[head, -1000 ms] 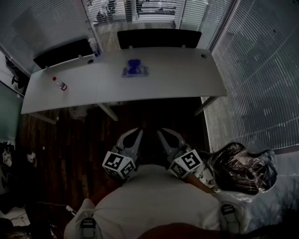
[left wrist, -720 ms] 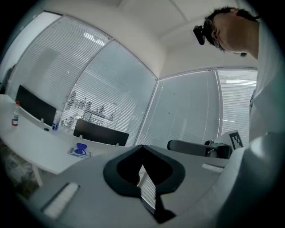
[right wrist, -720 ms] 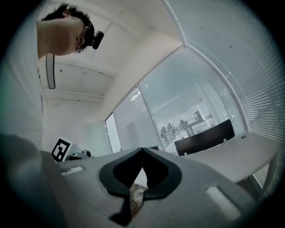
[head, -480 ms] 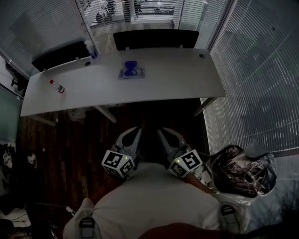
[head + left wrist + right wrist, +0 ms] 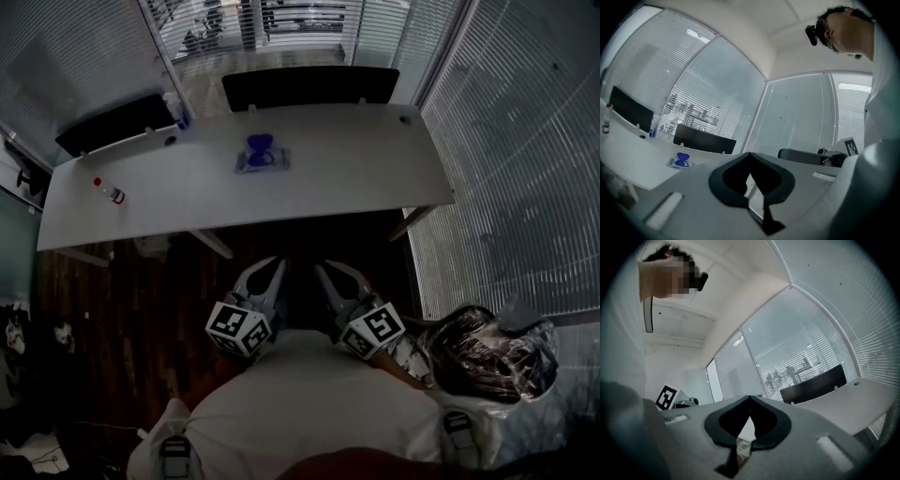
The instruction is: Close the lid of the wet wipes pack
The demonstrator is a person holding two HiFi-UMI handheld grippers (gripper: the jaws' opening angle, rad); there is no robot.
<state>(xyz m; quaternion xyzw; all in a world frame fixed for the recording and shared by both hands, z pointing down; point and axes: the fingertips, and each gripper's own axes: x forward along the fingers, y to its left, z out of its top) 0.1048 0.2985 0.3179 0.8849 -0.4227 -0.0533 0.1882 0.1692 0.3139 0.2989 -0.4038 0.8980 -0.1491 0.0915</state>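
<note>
The wet wipes pack [image 5: 261, 156] lies on the white table [image 5: 356, 159] with its blue lid standing open; in the left gripper view the wet wipes pack [image 5: 680, 161] is small and far off. Both grippers are held close to the person's chest, well short of the table. My left gripper [image 5: 277, 266] and right gripper [image 5: 323, 268] have their jaws meeting at the tips, with nothing between them. The left gripper [image 5: 750, 154] and right gripper [image 5: 750, 398] look the same in their own views.
A small red-capped bottle [image 5: 106, 190] lies at the table's left end. Black screens [image 5: 296, 87] line the far edge, with another bottle [image 5: 173, 108] beside them. A plastic-wrapped dark bag [image 5: 487, 352] sits on the right. Dark wooden floor [image 5: 141, 291] separates me from the table; blinds surround the room.
The head view has drifted a little, so the table, pack and bottle sit slightly lower and further left. Both grippers stay in place, shut.
</note>
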